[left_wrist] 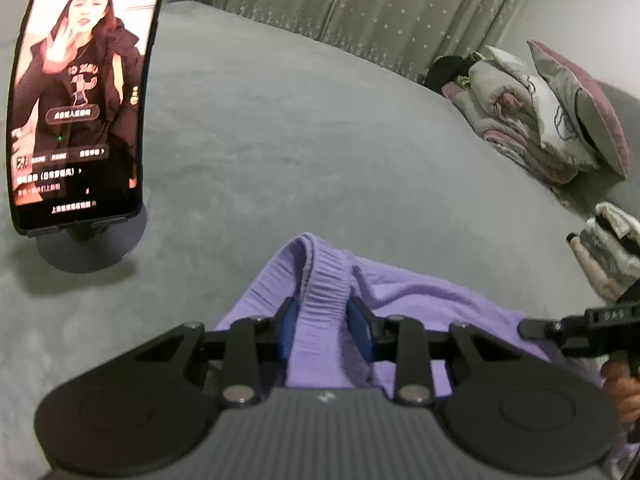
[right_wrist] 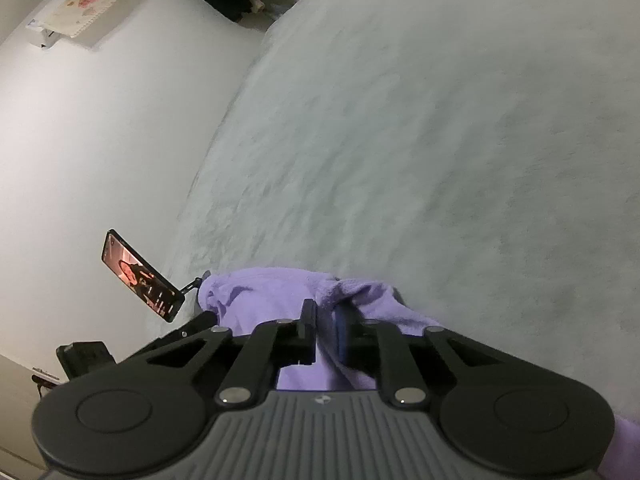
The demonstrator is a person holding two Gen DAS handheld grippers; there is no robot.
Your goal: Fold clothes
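Note:
A lilac garment (left_wrist: 404, 300) with a ribbed elastic waistband (left_wrist: 326, 276) is held over the grey bed cover (left_wrist: 300, 140). My left gripper (left_wrist: 325, 320) is shut on the waistband, its blue pads on either side of the gathered band. The right gripper's body shows at the right edge of the left wrist view (left_wrist: 592, 328). In the right wrist view my right gripper (right_wrist: 326, 330) is shut on a bunched edge of the same lilac garment (right_wrist: 264, 300), which drapes to both sides of the fingers.
A phone on a round stand (left_wrist: 80, 92) plays a video at the left; it also shows in the right wrist view (right_wrist: 140, 276). Folded bedding and pillows (left_wrist: 552, 116) lie at the right. Curtains (left_wrist: 360, 0) hang behind the bed. A white wall (right_wrist: 100, 120) runs along the bed's left side.

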